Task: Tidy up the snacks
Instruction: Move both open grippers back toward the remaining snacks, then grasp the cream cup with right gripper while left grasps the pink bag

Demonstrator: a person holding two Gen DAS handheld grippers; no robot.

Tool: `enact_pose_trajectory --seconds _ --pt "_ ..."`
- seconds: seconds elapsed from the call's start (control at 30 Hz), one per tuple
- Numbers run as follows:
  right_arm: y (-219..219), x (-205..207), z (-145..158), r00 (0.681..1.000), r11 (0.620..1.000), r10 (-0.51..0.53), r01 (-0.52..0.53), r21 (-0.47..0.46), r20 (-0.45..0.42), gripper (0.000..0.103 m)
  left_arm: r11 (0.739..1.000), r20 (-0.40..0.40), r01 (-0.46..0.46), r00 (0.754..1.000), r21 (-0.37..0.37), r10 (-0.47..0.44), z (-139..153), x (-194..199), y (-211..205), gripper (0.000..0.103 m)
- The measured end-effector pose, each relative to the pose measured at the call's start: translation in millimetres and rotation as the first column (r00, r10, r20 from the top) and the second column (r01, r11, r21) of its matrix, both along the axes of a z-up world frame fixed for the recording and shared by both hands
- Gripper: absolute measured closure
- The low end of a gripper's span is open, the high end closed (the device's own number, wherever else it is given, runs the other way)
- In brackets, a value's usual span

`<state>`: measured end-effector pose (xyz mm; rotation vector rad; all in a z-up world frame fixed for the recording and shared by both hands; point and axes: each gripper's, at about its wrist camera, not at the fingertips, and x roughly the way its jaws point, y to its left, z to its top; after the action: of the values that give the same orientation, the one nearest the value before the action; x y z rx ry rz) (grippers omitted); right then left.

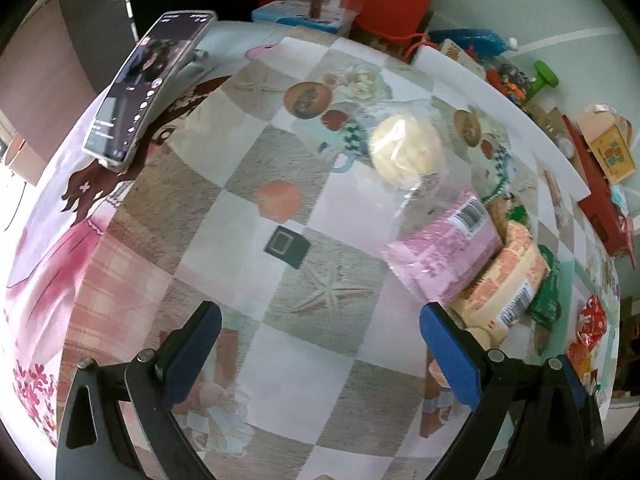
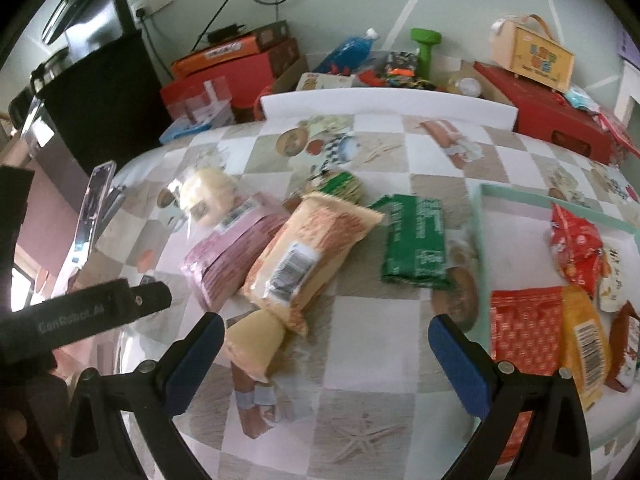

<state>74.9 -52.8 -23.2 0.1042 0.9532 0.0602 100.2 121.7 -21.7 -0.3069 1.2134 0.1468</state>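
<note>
We see the orange-cream snack pack [image 2: 308,248] lying on the desk [image 2: 360,344] just ahead of the right gripper [image 2: 326,354], pink pack [image 2: 228,248] touching its left, green pack [image 2: 416,240] apart to the right. Tray [image 2: 486,240] w/ snacks sits far right. Both grippers' jaws spread apart, empty; left gripper [image 1: 320,332] over bare desk.
</note>
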Motion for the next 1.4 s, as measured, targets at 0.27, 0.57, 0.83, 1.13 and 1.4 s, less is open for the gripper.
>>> enact_pose_trajectory --seconds 0.27,0.57,0.83,1.13,1.4 --pt "24 3 -15 0.999 0.998 0.05 -0.05 -0.031 -0.021 0.0 1.0 -0.003 -0.022 1.0 -0.004 0.022 0 -6 14 0.004" --pt "33 4 -25 0.998 0.998 0.058 -0.059 -0.019 -0.029 0.012 1.0 0.002 -0.016 1.0 0.0 0.016 1 -4 10 0.004" --pt "19 2 -28 0.998 0.999 0.048 -0.048 0.013 -0.046 0.028 1.0 0.017 -0.006 1.0 0.006 0.006 6 -2 7 0.004" --pt "10 -3 -31 0.996 0.999 0.054 -0.054 0.003 -0.072 0.046 1.0 0.037 0.023 0.999 -0.002 -0.023 9 4 -1 0.004" --pt "3 -5 -30 0.996 0.998 0.062 -0.063 -0.01 -0.068 0.057 0.999 0.047 0.041 0.998 0.002 -0.041 8 10 -5 0.004"
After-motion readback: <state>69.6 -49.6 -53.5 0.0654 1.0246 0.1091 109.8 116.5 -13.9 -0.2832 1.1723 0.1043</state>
